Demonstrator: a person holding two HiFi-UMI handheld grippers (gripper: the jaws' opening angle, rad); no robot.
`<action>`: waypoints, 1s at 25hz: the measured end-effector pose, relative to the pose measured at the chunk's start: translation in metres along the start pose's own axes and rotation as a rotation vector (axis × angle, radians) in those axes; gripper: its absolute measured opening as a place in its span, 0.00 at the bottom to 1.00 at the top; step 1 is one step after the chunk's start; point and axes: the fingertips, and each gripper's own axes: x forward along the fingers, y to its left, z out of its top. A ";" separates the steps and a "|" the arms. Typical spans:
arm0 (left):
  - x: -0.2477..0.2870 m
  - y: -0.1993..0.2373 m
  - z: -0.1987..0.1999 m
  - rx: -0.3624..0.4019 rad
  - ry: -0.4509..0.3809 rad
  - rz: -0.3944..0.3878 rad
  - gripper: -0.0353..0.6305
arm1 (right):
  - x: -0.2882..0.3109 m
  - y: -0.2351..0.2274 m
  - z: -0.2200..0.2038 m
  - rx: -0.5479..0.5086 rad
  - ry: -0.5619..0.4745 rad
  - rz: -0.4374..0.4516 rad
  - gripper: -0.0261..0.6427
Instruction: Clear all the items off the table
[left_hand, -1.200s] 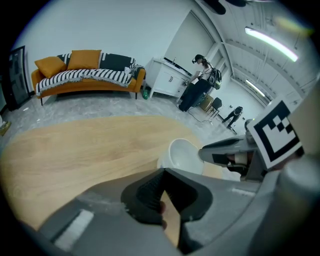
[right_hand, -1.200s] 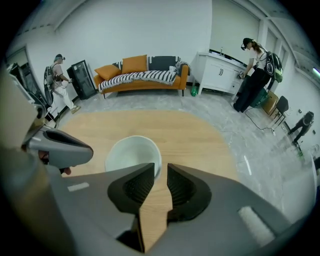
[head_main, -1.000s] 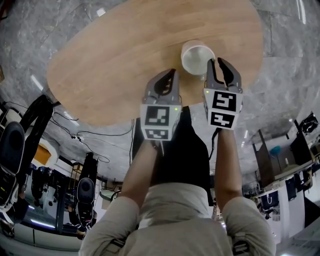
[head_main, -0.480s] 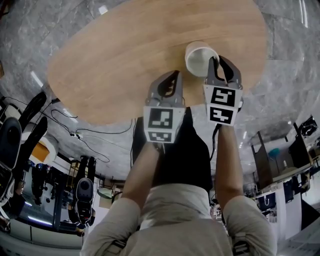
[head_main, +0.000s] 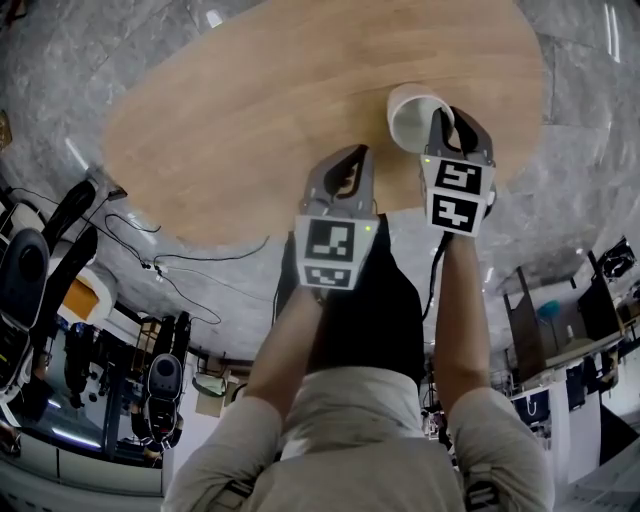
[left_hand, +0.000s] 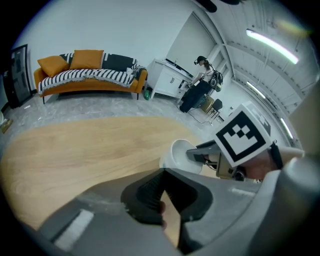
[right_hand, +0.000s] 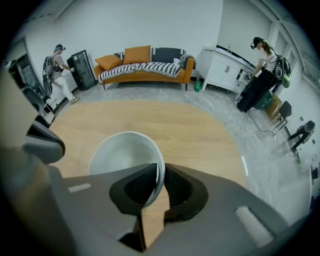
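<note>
A white bowl (head_main: 410, 113) stands on the oval wooden table (head_main: 270, 100), near its right end. My right gripper (head_main: 450, 120) is shut on the bowl's near rim; in the right gripper view the rim of the bowl (right_hand: 125, 152) is pinched between the two dark pads, one inside and one outside. My left gripper (head_main: 345, 165) hovers to the left of the right one, over the table's near edge, shut with nothing in it. The left gripper view shows the bowl (left_hand: 179, 151) just beyond its tips, with the right gripper's marker cube behind it.
Grey marble floor surrounds the table. Black cables (head_main: 190, 265) and equipment lie on the floor to the left. An orange sofa (right_hand: 145, 67) stands by the far wall. A person (right_hand: 60, 70) stands at the left, another (right_hand: 265, 65) by a white counter at the right.
The whole view has drifted slightly; both grippers sit a little further right in it. The right gripper stays at the bowl's rim and the bowl keeps its place on the table.
</note>
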 end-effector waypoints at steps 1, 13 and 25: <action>-0.001 0.001 -0.001 -0.004 0.001 0.002 0.08 | 0.001 0.001 0.001 0.000 0.001 0.009 0.12; -0.004 0.003 -0.005 0.004 0.011 -0.011 0.08 | -0.010 0.012 0.006 -0.063 -0.015 0.032 0.10; -0.031 -0.001 -0.013 0.050 0.008 -0.023 0.08 | -0.044 0.036 0.005 -0.118 -0.087 0.009 0.10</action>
